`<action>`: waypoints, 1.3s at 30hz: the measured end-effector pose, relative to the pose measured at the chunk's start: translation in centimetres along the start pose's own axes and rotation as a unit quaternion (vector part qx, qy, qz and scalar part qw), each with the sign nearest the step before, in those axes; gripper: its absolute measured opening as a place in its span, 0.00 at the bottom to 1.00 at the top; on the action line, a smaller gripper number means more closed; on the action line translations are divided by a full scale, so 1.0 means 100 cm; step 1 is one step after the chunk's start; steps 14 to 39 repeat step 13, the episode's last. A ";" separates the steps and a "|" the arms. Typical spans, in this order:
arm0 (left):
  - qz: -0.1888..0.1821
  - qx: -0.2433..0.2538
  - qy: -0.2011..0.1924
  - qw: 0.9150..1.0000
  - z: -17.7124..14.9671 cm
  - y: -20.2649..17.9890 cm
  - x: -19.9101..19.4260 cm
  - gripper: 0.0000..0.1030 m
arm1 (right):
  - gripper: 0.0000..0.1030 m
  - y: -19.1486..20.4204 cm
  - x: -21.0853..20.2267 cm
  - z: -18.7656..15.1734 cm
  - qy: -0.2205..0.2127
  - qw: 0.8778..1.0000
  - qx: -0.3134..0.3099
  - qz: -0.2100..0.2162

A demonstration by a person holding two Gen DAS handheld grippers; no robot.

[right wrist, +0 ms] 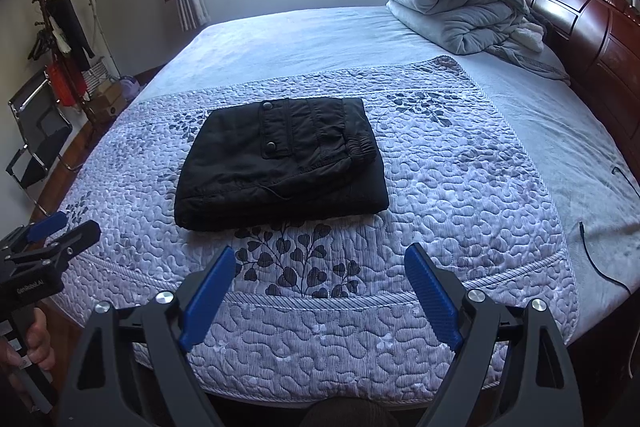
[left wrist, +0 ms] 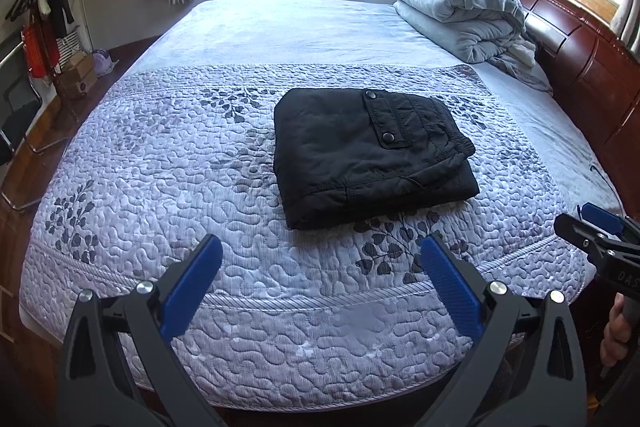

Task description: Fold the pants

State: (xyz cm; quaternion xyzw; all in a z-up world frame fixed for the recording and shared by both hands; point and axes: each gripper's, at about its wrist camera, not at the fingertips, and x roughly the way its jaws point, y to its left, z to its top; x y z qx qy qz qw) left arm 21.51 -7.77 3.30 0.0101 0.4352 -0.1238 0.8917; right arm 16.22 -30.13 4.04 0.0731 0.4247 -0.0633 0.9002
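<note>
Left wrist view: folded black pants [left wrist: 370, 155] well beyond both grippers' released, empty jaws.

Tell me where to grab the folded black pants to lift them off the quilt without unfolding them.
Take the black pants at the near folded edge, coming low from the bed's foot. The layers stack thickly there, so the fingers could pinch them all. The far-right elastic waistband end is looser and might spill open.
</note>
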 end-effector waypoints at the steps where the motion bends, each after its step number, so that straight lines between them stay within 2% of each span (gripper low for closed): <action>1: 0.003 0.002 -0.001 1.000 0.000 0.000 0.000 0.96 | 0.85 0.000 0.000 0.000 0.000 1.000 0.000 0.000; 10: 0.013 0.008 0.008 1.000 -0.001 -0.002 0.002 0.96 | 0.85 -0.002 0.002 0.000 0.002 1.000 0.002 0.002; 39: 0.009 0.005 0.009 1.000 -0.002 0.000 0.002 0.96 | 0.85 -0.002 0.002 0.000 0.002 1.000 0.001 0.002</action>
